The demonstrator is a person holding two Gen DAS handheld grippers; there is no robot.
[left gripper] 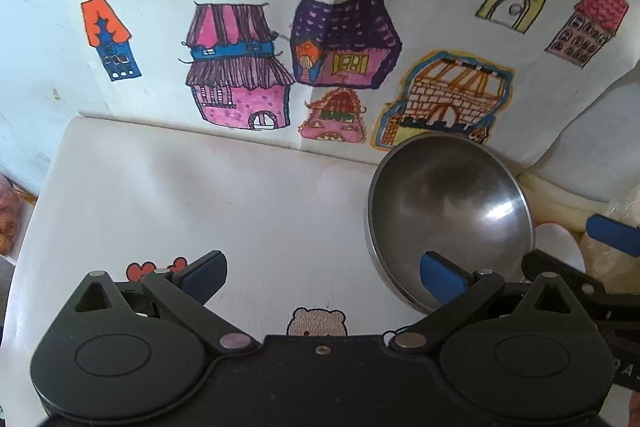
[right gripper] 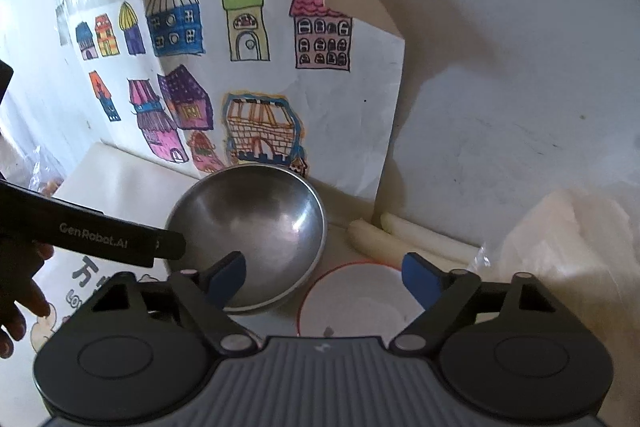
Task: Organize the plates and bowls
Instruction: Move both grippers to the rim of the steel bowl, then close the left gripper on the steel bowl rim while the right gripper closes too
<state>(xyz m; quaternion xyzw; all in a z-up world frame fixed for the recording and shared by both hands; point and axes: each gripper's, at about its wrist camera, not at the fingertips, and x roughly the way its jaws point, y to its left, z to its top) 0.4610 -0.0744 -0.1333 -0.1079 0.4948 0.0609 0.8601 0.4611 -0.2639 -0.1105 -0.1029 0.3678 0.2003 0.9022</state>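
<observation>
A steel bowl (left gripper: 448,215) (right gripper: 248,227) stands upright and empty on the white table, close to the wall. A white plate with a red rim (right gripper: 352,303) (left gripper: 560,239) lies just right of it, touching or nearly so. My left gripper (left gripper: 322,279) is open wide, its right pad over the bowl's near rim and nothing between the jaws. My right gripper (right gripper: 324,281) is open too: its left pad hangs over the bowl's inside, its right pad over the plate's right edge. Neither pad presses on anything.
A paper sheet of coloured house drawings (left gripper: 340,47) hangs on the wall behind the bowl. Two pale rolls (right gripper: 400,231) and a clear plastic bag (right gripper: 560,247) lie at the right. The white table (left gripper: 200,195) carries cartoon stickers, and a person's hand (right gripper: 20,307) shows at the left.
</observation>
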